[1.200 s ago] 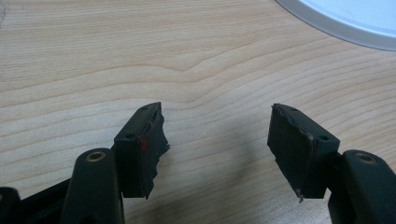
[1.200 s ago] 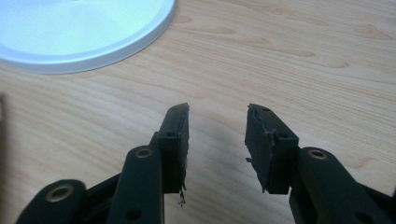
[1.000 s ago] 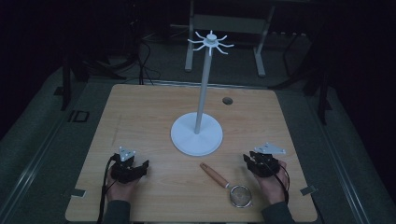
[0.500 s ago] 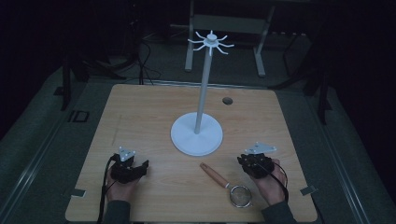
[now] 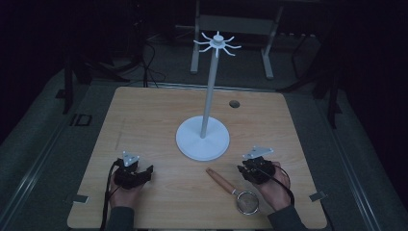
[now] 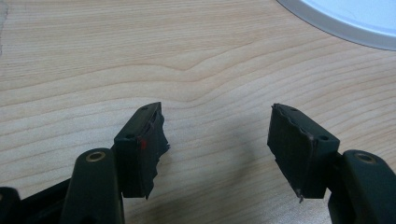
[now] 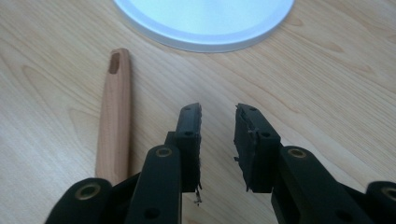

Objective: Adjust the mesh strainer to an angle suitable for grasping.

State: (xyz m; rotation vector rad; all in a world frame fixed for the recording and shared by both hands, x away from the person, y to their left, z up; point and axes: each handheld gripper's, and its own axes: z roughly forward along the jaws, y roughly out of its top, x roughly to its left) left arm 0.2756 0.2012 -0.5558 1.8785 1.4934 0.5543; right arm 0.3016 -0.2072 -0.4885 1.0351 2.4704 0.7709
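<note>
Holding my right gripper point(image 5: 245, 169) low over the counter point(image 5: 154, 120), I keep its jaws a narrow gap apart around nothing. A magnifying glass point(image 5: 235, 190) lies just beside it, toward my left; its wooden handle point(image 7: 114, 116) runs alongside my left jaw. My left gripper point(image 6: 217, 140) rests well apart with jaws spread wide over bare wood. A white stand point(image 5: 203, 137) rises beyond both, its round base point(image 7: 205, 21) near my right gripper.

A light wooden table point(image 5: 144, 120) carries a white stand point(image 5: 202, 138) with a round base near its middle, and a magnifying glass point(image 5: 234, 189) with a wooden handle lying flat toward the near edge, right of centre.
</note>
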